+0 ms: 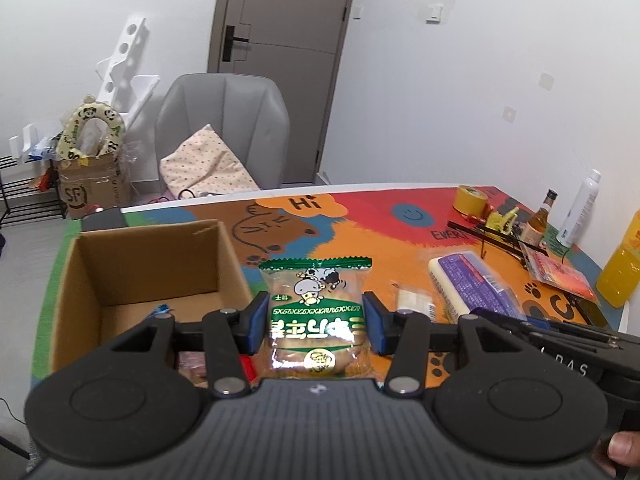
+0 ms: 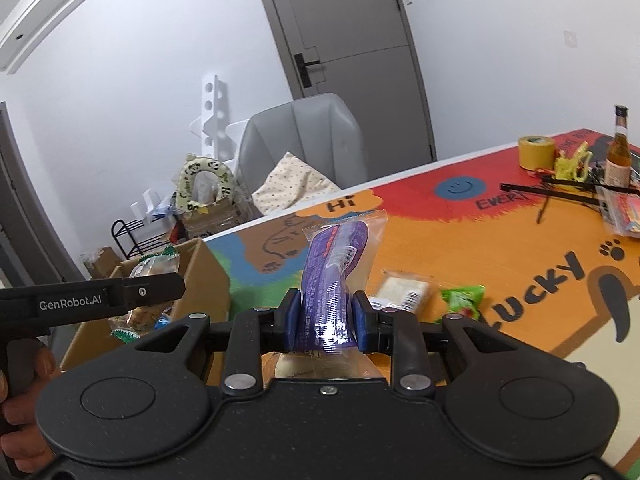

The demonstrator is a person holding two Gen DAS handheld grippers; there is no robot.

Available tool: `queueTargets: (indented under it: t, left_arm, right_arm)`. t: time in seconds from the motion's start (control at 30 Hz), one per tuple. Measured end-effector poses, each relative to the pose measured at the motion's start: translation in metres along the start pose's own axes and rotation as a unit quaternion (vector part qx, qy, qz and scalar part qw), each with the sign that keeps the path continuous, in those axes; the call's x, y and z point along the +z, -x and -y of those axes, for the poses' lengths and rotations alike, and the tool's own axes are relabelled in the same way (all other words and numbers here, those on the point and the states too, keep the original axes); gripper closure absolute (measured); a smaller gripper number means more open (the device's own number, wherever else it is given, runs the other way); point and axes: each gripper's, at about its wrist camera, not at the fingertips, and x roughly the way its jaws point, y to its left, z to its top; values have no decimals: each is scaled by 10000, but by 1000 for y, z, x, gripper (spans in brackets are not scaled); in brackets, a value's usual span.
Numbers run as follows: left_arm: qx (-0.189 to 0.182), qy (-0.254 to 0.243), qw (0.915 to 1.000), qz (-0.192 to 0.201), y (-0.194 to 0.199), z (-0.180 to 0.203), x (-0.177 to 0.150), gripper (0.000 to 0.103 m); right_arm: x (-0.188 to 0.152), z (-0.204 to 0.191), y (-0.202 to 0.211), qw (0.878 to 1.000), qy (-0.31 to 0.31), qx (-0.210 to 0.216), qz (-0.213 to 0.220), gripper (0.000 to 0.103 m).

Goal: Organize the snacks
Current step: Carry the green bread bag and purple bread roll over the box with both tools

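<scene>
Fingers of the left gripper [image 1: 316, 322] are closed on the green packet [image 1: 315, 312], long axis forward; the cardboard box [image 1: 156, 268] lies just left. The right gripper [image 2: 326, 320] is clamped on the purple packet [image 2: 334, 276].

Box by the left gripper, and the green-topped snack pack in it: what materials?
Box: looks like corrugated cardboard, matte brown, with raw cut edges and a torn rim at the back. Green-topped snack pack in the left gripper: apparently thin plastic film, clear and glossy with printed panels; it shows glare spots, a serrated top seal and the contents through it.
</scene>
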Motion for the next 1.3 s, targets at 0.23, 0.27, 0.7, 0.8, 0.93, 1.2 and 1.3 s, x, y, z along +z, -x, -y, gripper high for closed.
queueTargets:
  t: [0.23, 0.27, 0.7, 0.8, 0.93, 1.2, 1.3]
  left_arm:
    - [124, 87, 9998, 94, 13, -22, 2, 55]
    - [142, 102, 9998, 102, 14, -26, 2, 55]
    - [465, 339, 9983, 131, 25, -72, 5, 55]
    - [534, 389, 9978, 72, 23, -82, 6, 55]
    - [591, 427, 9973, 42, 19, -94, 8, 55]
    - [696, 664, 9954, -25, 9, -120, 13, 55]
    - [654, 708, 9953, -68, 1, -126, 14, 55]
  right_arm:
    - [5, -23, -4, 9998, 145, 118, 41, 77]
    - [5, -26, -4, 9998, 162, 142, 41, 77]
    - [10, -66, -16, 9984, 425, 383, 17, 77]
    - [12, -75, -20, 9979, 473, 442, -12, 77]
    - [15, -87, -26, 9972, 562, 498, -36, 77]
    - [20, -105, -43, 9951, 745, 625, -151, 77]
    - [21, -114, -50, 9944, 817, 641, -196, 77]
